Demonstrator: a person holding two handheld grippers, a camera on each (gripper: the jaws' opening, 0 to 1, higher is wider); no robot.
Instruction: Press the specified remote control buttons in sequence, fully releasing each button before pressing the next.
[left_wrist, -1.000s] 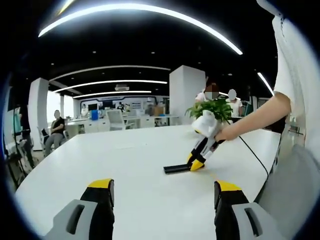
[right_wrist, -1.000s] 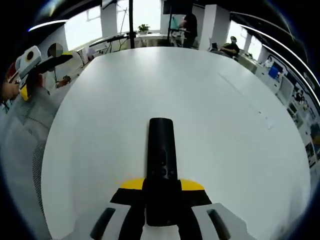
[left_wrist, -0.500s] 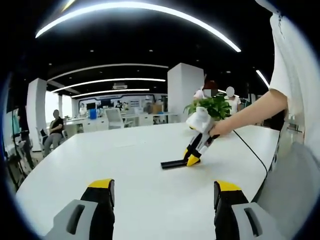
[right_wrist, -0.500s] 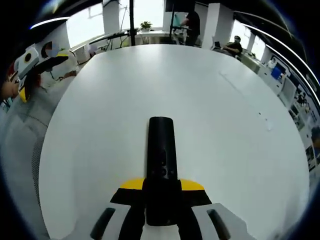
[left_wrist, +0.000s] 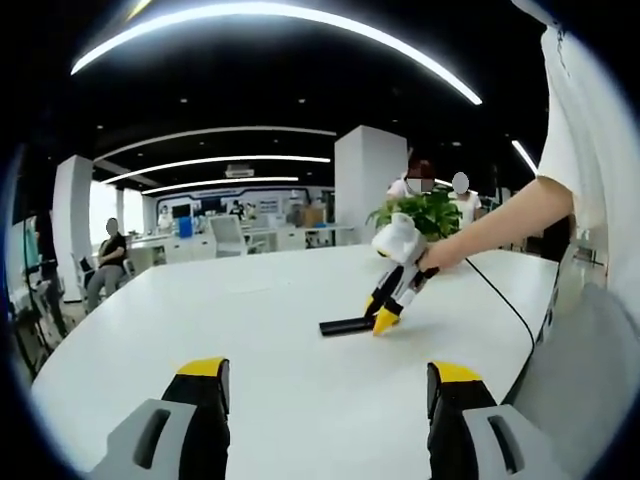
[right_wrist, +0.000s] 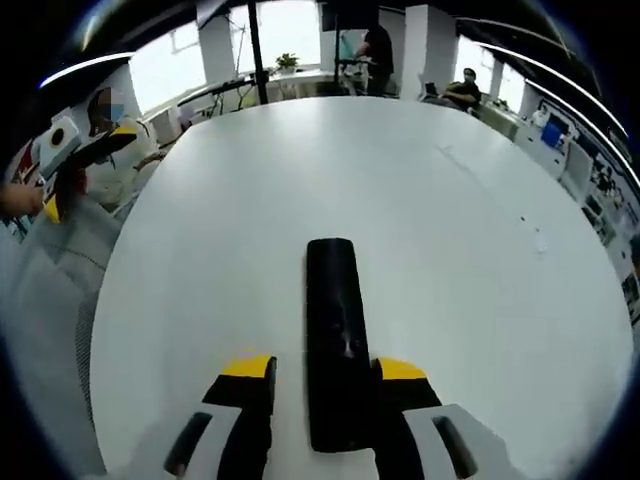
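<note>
We see a slim black remote control (right_wrist: 338, 345) lying flat on the white worktop (right_wrist: 400, 200), running lengthwise up from the lower centre of the right gripper view, small buttons faintly visible on its face.

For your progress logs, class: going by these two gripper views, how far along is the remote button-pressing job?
Done: the black remote lies flat on the white table, in plain sight. In hand: the right gripper tips down at the remote's end, and in its own view the open jaws flank the remote. The left gripper is open, apart from the remote. Left: which presses are done cannot be told.
</note>
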